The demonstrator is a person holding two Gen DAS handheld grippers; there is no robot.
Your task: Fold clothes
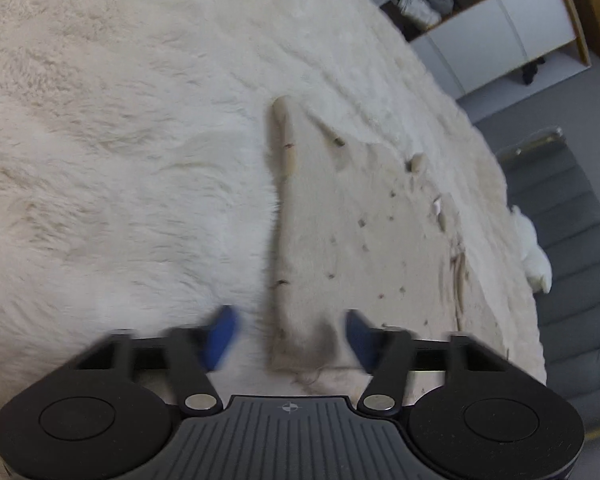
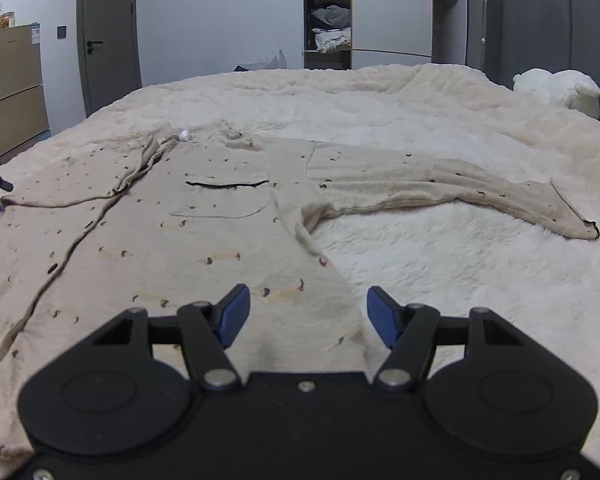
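Note:
A beige pyjama shirt (image 2: pixel 204 236) with small dark marks lies spread flat on the fluffy bed, chest pocket up. Its right sleeve (image 2: pixel 452 188) stretches out across the cover to the right. In the right wrist view my right gripper (image 2: pixel 308 314) stands open low over the shirt's lower right hem, nothing between its blue pads. In the left wrist view a corner of the same shirt (image 1: pixel 340 240) lies between the fingers of my open left gripper (image 1: pixel 288 338), with the folded edge (image 1: pixel 282 184) running away from it. The left view is blurred by motion.
A cream fluffy bed cover (image 2: pixel 440 280) fills both views. A white pillow (image 2: pixel 556 86) rests by the grey headboard (image 2: pixel 552 24). An open wardrobe (image 2: pixel 328 16), a door (image 2: pixel 108 32) and a cabinet (image 2: pixel 12 88) stand beyond the bed.

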